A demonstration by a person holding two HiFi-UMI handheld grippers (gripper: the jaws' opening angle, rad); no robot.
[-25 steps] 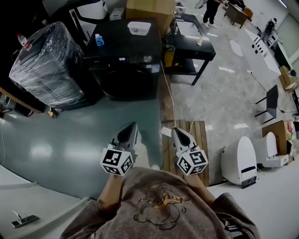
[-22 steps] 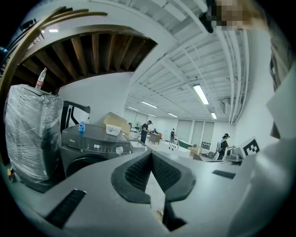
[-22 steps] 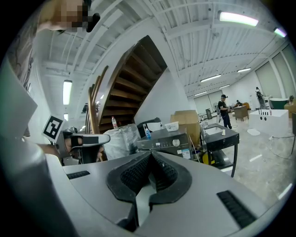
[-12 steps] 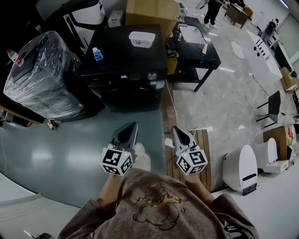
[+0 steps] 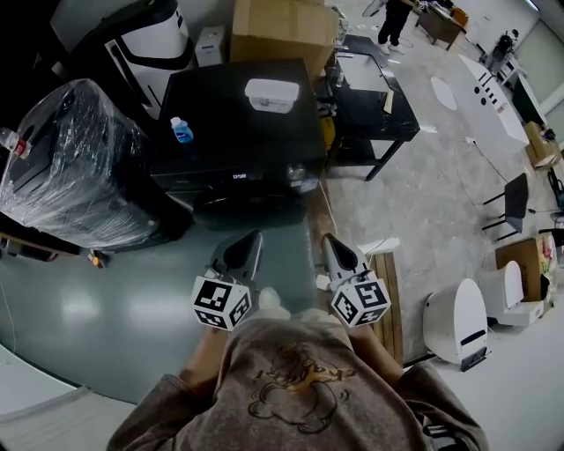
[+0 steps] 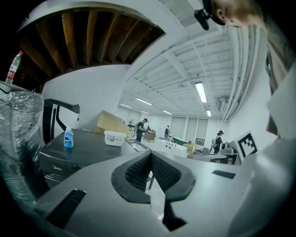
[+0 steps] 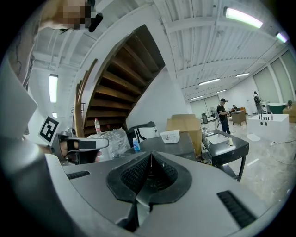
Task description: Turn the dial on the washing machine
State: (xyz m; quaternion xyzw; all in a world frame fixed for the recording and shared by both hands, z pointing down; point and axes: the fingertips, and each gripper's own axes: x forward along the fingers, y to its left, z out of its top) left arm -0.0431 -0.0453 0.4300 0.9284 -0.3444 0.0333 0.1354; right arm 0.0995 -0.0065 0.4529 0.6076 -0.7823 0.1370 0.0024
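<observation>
The black washing machine (image 5: 238,141) stands ahead of me in the head view, its front panel facing me with a small silver dial (image 5: 296,173) at the panel's right end. My left gripper (image 5: 250,238) and right gripper (image 5: 329,240) are held side by side in front of my chest, short of the machine and touching nothing. Both are shut with nothing between the pads. The left gripper view shows the shut left gripper (image 6: 151,153) with the machine (image 6: 88,152) to its left. In the right gripper view the right gripper (image 7: 151,153) points toward the machine's top (image 7: 171,144).
A blue bottle (image 5: 181,131) and a white box (image 5: 270,94) sit on the machine's top. A plastic-wrapped appliance (image 5: 79,167) stands to its left, a black table (image 5: 370,110) to its right and a cardboard box (image 5: 282,26) behind. A wooden pallet (image 5: 388,295) lies by my right.
The washing machine has slid down the head view and looks larger, as I have moved closer to it. Both grippers keep the same shut pose in front of me.
</observation>
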